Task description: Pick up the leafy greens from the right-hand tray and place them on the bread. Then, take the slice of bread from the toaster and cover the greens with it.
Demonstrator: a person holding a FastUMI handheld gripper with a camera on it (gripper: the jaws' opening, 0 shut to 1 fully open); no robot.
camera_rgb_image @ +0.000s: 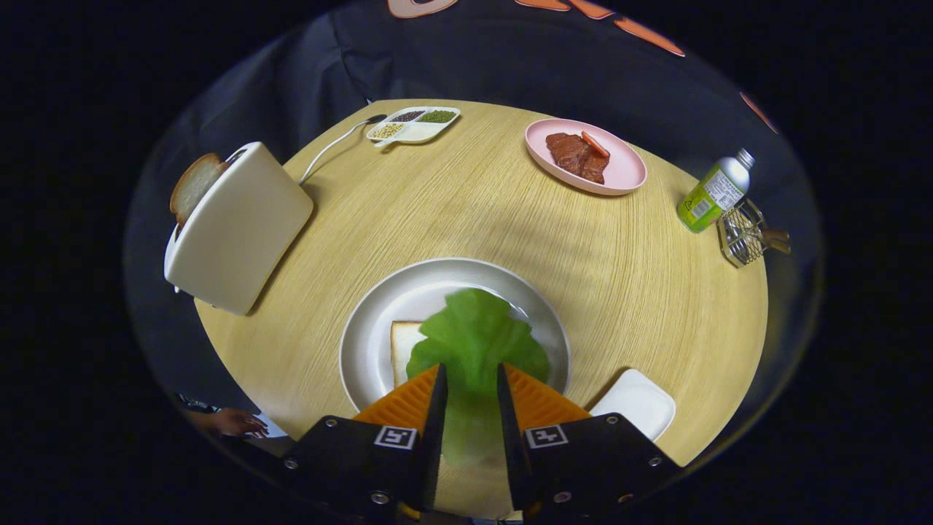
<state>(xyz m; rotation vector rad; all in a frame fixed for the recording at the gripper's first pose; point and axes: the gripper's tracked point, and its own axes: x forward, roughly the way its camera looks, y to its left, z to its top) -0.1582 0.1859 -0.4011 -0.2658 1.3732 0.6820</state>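
Observation:
A green lettuce leaf [472, 337] hangs between my fingers, and my gripper [470, 373] is shut on its stem end. The leaf spreads out over a slice of bread [403, 348] that lies on the round white plate [379, 313] just ahead of the fingers; only the bread's left part shows. A second slice of bread [192, 187] sticks out of the white toaster [240, 230] at the table's left edge. A small white square tray [640, 401] sits beside the right finger.
A pink plate [623, 171] with meat and a red strip stands far right. A divided white dish [414, 124] of grains is at the back. A green bottle [713, 193] and a wire holder [743, 233] stand at the right edge. A person's hand [232, 421] rests low left.

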